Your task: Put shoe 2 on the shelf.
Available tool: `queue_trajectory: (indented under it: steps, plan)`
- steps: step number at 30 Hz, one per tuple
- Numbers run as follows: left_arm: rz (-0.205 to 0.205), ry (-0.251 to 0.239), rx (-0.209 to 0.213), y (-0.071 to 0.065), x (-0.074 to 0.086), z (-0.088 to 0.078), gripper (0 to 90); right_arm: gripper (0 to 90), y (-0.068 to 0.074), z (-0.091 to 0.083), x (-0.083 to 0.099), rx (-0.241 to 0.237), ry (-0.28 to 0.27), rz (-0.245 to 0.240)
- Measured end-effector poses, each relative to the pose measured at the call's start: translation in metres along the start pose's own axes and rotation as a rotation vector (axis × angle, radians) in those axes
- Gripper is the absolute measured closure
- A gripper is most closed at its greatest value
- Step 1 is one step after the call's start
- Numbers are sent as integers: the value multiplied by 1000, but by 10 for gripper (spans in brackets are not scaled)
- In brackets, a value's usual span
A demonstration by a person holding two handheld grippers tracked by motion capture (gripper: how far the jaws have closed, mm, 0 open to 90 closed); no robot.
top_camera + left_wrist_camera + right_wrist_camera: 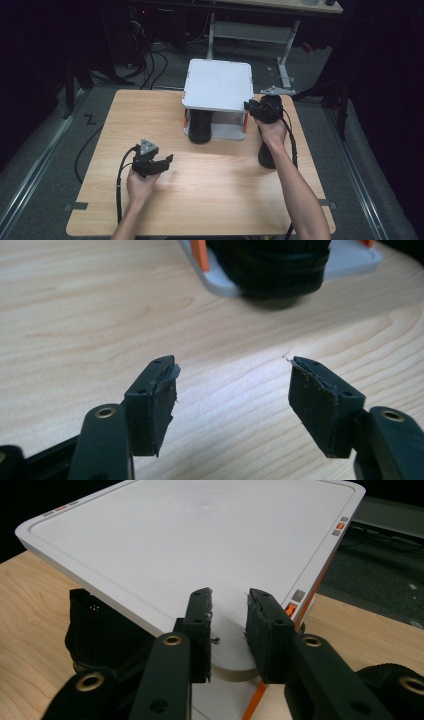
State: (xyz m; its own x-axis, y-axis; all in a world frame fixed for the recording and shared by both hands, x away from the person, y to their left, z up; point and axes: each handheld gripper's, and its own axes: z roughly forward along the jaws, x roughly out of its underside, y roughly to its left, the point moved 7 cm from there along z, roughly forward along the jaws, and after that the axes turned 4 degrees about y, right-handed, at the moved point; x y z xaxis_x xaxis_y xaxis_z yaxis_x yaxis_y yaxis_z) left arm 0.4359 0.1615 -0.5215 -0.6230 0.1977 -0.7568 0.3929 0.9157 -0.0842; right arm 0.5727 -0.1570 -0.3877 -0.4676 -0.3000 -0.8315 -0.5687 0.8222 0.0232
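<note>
A light wooden table (200, 200) is seen on a grey floor (45, 150) in a dark room, with cables (145, 65) trailing behind it. A white two-tier shelf (218, 85) with orange posts is set at the table's far edge; a black boot (200, 126) is tucked on its lower tier, and a second black boot (266, 156) is stood on the table to the shelf's right. The left gripper (161, 163) is held low over bare wood, near the table's middle, jaws spread wide with nothing between them. The right gripper (248, 106) is held at the shelf's right front corner, jaws parted moderately and empty, wrist extended forward above the second boot.
</note>
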Motion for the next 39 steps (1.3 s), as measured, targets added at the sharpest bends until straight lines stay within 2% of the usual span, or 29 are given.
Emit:
queue_trajectory:
  steps: [1, 6, 7, 14, 20, 22, 23, 26, 28, 29, 30, 31, 39]
  plan:
    - [-3, 3, -4, 1, 2, 2, 358, 627, 1, -1, 1, 6, -12, -2]
    - [2, 40, -33, 3, 10, 11, 358, 566, 1, -6, 3, -2, -23, -9]
    - [6, 55, -48, 4, 13, 16, 357, 528, 1, -9, 4, -7, -21, -6]
    - [-1, 81, -58, 7, 18, 24, 355, 476, 1, -25, 14, -15, -56, -14]
    - [19, 79, -83, 7, 19, 25, 346, 427, 0, -44, 29, -28, -81, -15]
    - [19, 81, -88, 7, 19, 25, 334, 400, -1, -51, 41, -32, -70, -31]
    - [18, 83, -90, 7, 19, 25, 334, 400, -1, -51, 41, -32, -70, -31]
    - [17, 84, -91, 8, 20, 25, 312, 431, -5, -60, 61, -9, -45, -65]
    - [17, 85, -89, 7, 20, 24, 309, 435, -7, -62, 66, -3, -44, -66]
    - [18, 85, -89, 7, 20, 24, 308, 446, -11, -66, 76, 3, -21, -55]
    - [18, 85, -89, 7, 20, 24, 308, 446, -11, -66, 76, 3, -21, -55]
    - [17, 85, -89, 7, 20, 24, 308, 447, -16, -69, 84, 12, -4, -48]
    - [18, 85, -87, 7, 20, 24, 302, 430, -26, -79, 109, 52, 14, -47]
